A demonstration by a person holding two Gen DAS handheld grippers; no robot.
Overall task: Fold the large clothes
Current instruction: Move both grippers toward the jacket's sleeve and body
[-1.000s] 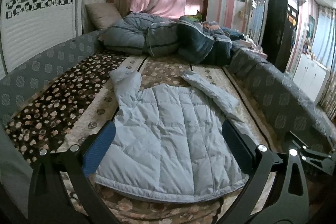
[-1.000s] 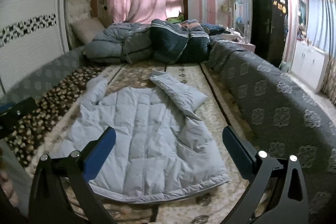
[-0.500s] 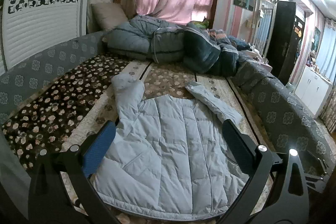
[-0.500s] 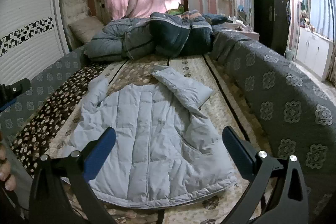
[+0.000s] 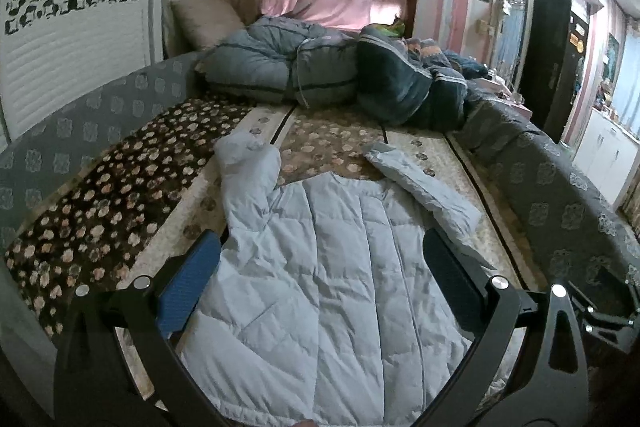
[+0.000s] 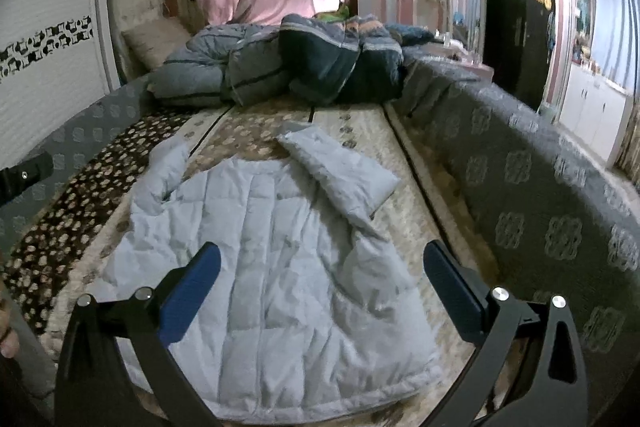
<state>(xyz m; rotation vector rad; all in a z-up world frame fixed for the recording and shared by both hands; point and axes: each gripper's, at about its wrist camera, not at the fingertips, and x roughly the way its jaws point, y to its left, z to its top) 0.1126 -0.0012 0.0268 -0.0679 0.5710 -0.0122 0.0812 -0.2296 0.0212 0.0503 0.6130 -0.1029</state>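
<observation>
Jacket (image 5: 320, 287) lies flat beneath both wide-spread claws (left (image 5: 320, 287), right (image 6: 320, 291)).

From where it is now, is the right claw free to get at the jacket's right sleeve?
Probably yes. The right claw is open above the jacket, and nothing lies between it and the right sleeve.

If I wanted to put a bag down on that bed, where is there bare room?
Bare floral cover runs beside the jacket, between its right sleeve and the grey side rail. The dark spotted blanket left of the jacket is free too. The far end is crowded with piled quilts.
</observation>
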